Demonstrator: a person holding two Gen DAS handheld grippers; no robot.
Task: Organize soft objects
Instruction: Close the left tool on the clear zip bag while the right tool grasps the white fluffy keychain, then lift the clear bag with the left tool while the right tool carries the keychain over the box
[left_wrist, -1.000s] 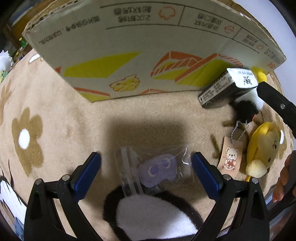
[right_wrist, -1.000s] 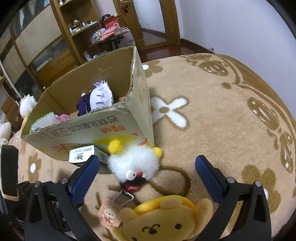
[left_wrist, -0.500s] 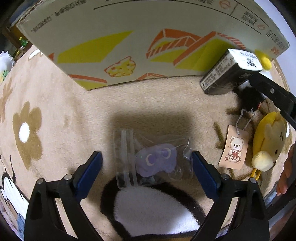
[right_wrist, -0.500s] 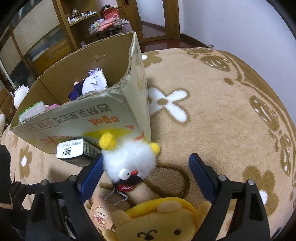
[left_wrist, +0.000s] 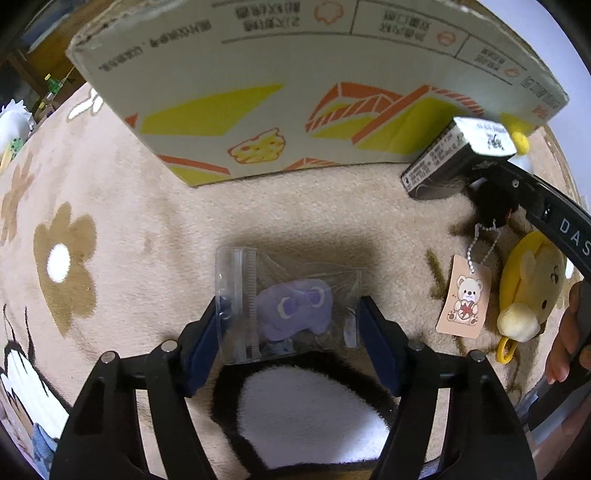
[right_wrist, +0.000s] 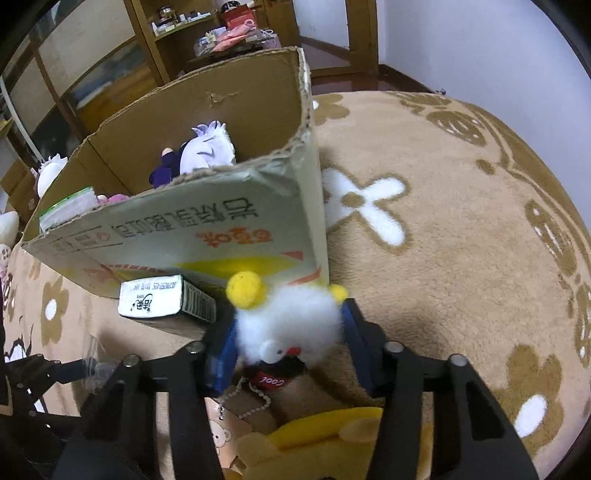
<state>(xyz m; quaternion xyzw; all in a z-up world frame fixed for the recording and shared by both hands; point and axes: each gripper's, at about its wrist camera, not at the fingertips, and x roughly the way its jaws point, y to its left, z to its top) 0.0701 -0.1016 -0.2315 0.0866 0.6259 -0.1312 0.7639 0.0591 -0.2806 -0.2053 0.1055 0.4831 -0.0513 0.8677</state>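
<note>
Clear plastic wraps a small purple plush: this zip bag (left_wrist: 291, 306) lies on the beige flowered carpet (left_wrist: 110, 206) at the centre of the left wrist view, and the left gripper (left_wrist: 290, 332) has its blue pads (left_wrist: 376, 343) pressed against the bag's two sides, holding it. At the top of that frame stands a cardboard box (left_wrist: 295, 92) printed with yellow and orange shapes and upside-down Chinese characters too small to read. In the right wrist view, the right gripper (right_wrist: 291, 345) is closed narrowly around a fluffy white plush (right_wrist: 288, 325) with yellow pom-poms, low in the frame just in front of the box's corner; a black band under it reads "cool". A ball chain runs from it to a paper tag (left_wrist: 464, 297) showing a bear holding a heart. Beside the tag, at the right edge of the left view, lies a yellow bear plush (left_wrist: 528, 284). A small dark carton (right_wrist: 166, 301) with a white end and Chinese lettering leans against the box, left of the white plush. Inside the box, upper left, a white-and-purple plush (right_wrist: 207, 151) is visible.
</note>
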